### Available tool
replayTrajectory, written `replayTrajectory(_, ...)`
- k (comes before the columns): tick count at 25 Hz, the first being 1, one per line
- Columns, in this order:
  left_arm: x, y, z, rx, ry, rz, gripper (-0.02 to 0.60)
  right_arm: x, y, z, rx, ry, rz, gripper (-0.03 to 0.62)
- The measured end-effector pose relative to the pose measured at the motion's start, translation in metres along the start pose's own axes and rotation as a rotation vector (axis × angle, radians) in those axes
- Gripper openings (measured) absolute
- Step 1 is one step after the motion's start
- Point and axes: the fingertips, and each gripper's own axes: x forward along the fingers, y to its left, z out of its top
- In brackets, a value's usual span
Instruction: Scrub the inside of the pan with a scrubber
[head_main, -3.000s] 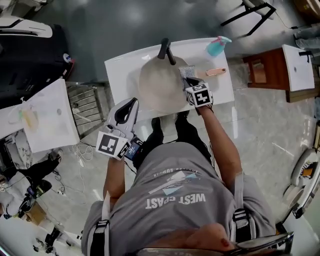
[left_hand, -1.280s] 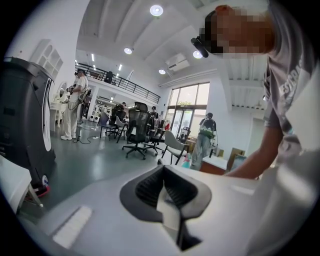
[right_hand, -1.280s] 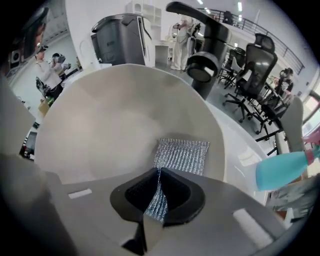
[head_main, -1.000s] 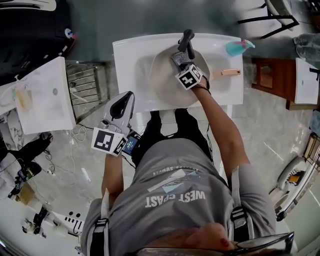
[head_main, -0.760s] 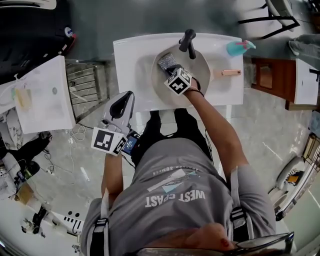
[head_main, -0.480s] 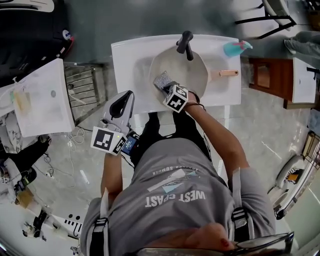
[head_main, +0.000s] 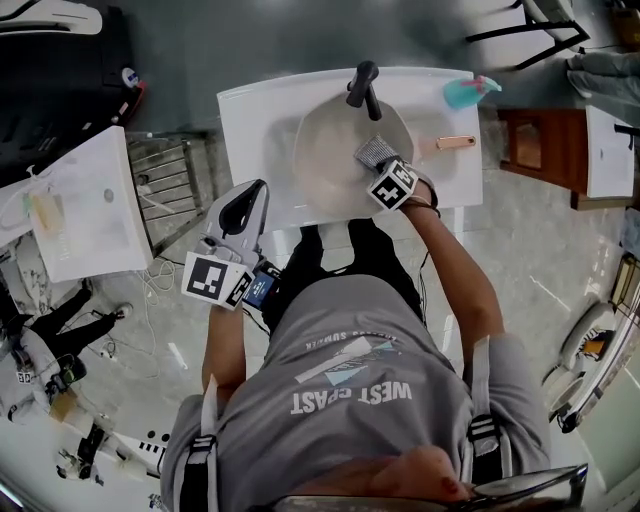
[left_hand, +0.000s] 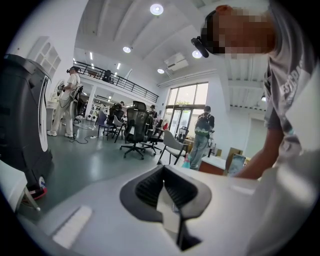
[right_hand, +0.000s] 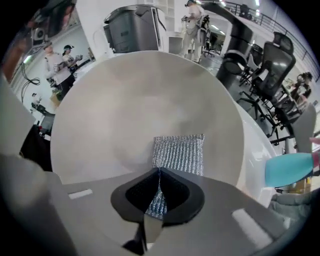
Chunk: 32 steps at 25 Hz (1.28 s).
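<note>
Right gripper (right_hand: 159, 174) (clamping the scrubber (right_hand: 178, 152)) has swung rightward across the pan (head_main: 328, 160).

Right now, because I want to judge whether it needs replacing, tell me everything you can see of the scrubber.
The scrubber is a flat rectangular pad of silvery, knitted metallic mesh with fine ribs, and no tears show. One short edge is pinched between the closed jaws of the right gripper. The rest reaches forward and lies against the inside of the pale pan. In the head view it sits at the pan's right side, toward the handle.
</note>
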Motion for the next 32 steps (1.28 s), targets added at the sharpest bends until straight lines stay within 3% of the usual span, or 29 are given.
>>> replayTrajectory(5, 0.001, -0.001, -0.001, 0.002, 0.01, 0.003, 0.002, 0.011, -0.049, 0.029, 0.087, -0.048, -0.071, 0.015)
replayTrajectory(10, -0.004, -0.001, -0.002, 0.002, 0.012, 0.015, 0.002, 0.019, -0.054, 0.069, 0.148, -0.131, -0.075, 0.014)
replayTrajectory(15, -0.012, 0.007, -0.006, -0.001, 0.015, 0.037, 0.002, 0.016, -0.024, 0.117, 0.139, -0.239, -0.004, 0.014)
replayTrajectory(20, -0.019, 0.013, -0.001, 0.004, -0.003, 0.052, 0.002, 0.011, 0.013, 0.133, 0.092, -0.265, 0.061, 0.014)
replayTrajectory(28, -0.052, 0.032, 0.01, 0.02, -0.042, 0.088, 0.002, -0.056, 0.036, 0.132, 0.15, -0.354, 0.012, 0.014)
replayTrajectory(32, -0.076, 0.041, 0.013, 0.028, -0.07, 0.119, 0.002, -0.11, 0.07, 0.149, 0.082, -0.423, -0.002, 0.014)
